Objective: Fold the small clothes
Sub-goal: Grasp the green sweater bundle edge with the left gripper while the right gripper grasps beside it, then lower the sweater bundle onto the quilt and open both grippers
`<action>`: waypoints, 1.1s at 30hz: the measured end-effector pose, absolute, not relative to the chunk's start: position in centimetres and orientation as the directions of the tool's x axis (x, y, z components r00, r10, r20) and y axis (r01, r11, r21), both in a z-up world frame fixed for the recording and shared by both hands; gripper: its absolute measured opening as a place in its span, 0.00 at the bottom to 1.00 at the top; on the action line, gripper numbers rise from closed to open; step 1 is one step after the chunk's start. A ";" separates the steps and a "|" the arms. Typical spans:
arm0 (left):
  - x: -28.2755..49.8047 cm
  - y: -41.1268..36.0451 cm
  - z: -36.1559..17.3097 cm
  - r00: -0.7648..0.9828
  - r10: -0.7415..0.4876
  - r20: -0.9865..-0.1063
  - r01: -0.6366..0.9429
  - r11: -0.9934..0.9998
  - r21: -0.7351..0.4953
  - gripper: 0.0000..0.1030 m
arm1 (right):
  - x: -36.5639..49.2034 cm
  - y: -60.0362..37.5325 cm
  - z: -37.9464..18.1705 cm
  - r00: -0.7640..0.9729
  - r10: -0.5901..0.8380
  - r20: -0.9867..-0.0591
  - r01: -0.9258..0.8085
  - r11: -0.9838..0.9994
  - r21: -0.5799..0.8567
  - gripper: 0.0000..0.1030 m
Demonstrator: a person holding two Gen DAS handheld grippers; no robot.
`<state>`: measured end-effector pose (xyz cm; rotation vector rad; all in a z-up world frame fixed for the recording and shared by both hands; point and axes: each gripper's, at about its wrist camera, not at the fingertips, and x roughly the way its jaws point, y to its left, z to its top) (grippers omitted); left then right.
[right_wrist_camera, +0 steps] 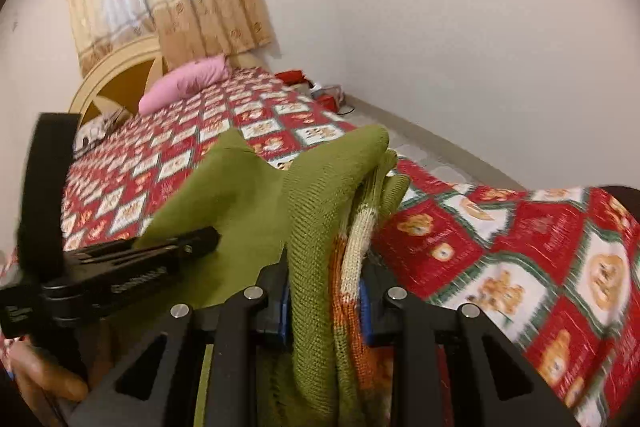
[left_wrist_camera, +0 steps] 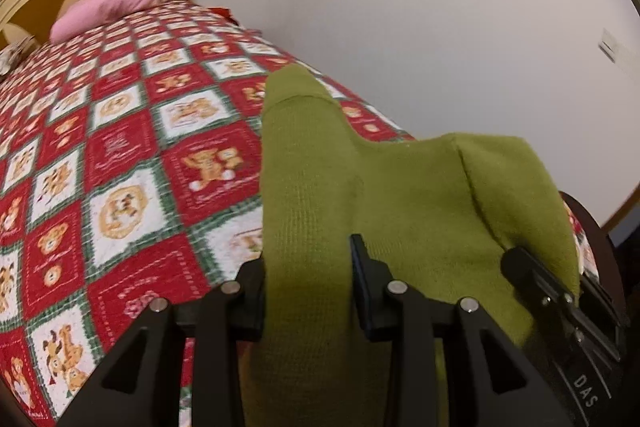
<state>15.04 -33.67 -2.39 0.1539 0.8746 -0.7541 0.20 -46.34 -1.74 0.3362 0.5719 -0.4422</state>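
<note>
While one green knit garment (left_wrist_camera: 400,195) hangs bunched, orange and cream inside, two grippers, left gripper (left_wrist_camera: 308,283) and right gripper (right_wrist_camera: 324,291), each clamp a fold.

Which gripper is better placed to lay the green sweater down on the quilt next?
Probably neither alone: left gripper and right gripper each pinch the green sweater, bunched over the quilt.
</note>
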 end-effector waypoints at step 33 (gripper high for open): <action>10.3 -24.8 -5.3 0.197 -0.704 -0.682 0.631 0.623 -0.461 0.66 | -6.7 -43.2 -6.4 0.715 0.104 -0.691 0.298 0.849 0.436 0.62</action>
